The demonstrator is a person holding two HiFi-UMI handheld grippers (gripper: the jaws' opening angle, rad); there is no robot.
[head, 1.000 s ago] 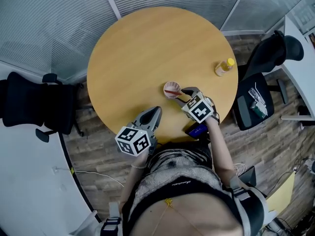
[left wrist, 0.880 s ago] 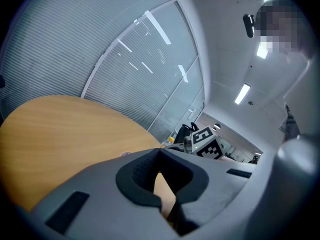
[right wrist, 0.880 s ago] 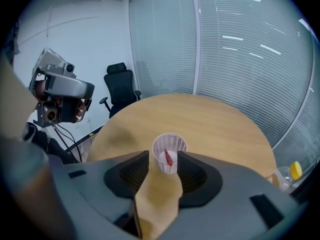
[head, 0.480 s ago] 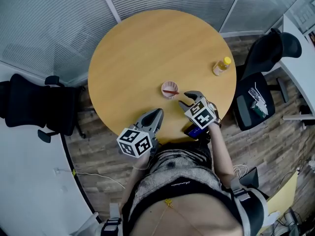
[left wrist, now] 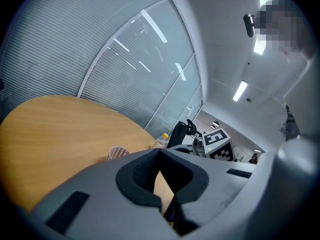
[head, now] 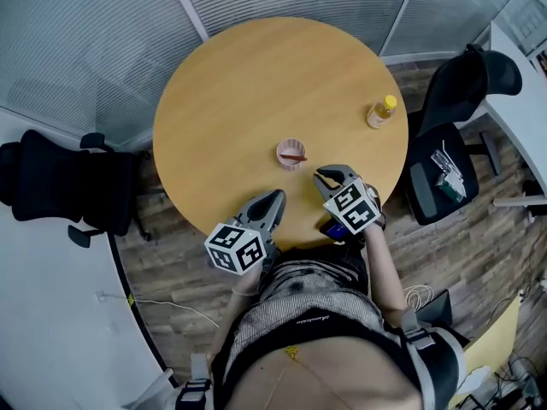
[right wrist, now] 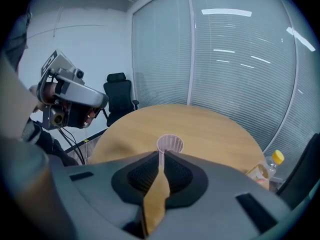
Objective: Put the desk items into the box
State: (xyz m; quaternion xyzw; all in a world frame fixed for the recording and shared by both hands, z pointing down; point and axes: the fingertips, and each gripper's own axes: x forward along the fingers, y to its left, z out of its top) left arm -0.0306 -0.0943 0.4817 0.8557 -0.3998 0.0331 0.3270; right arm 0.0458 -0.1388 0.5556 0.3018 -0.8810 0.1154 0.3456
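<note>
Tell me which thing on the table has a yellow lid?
The bottle near the table's right edge. The pink mesh cup nearer the middle is open-topped, with something red inside.

upright pink mesh cup (head: 291, 153) on the round wooden table (head: 239, 92), red pen (head: 296, 157) inside

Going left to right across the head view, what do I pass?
Black office chair → left gripper → pink mesh cup → right gripper, fingers closing with nothing between them → yellow-capped clear bottle → second black office chair.
</note>
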